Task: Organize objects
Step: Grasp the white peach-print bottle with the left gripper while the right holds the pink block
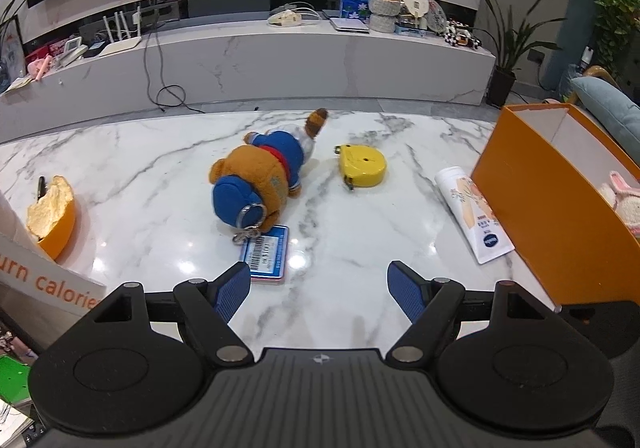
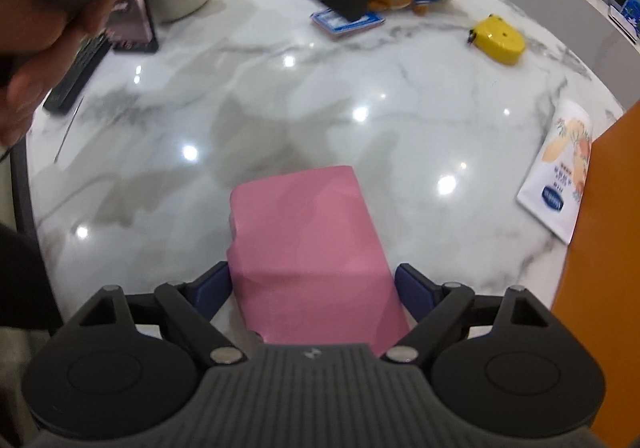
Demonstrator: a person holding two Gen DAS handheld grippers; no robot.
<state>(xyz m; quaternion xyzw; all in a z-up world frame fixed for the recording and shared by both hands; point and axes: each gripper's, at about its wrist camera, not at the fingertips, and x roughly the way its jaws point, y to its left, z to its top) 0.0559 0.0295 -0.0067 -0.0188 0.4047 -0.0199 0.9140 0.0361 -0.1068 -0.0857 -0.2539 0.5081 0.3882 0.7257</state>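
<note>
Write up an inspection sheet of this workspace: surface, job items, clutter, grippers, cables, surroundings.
Surface: white marble table, glossy, with lamp glare.
Job's things: plush bear lying on its side, its key ring beside a blue card; yellow tape measure right of the bear; white tube lying against the orange box; pink packet in the right gripper.
Clutter: orange peel at the table's left edge; black remote.
Grippers: left gripper jaws wide open, empty, just short of the card; right gripper jaws closed on the packet.
Cables: black cord hanging down the TV bench's front.
Surroundings: TV bench with a router and a second bear; potted plant.
</note>
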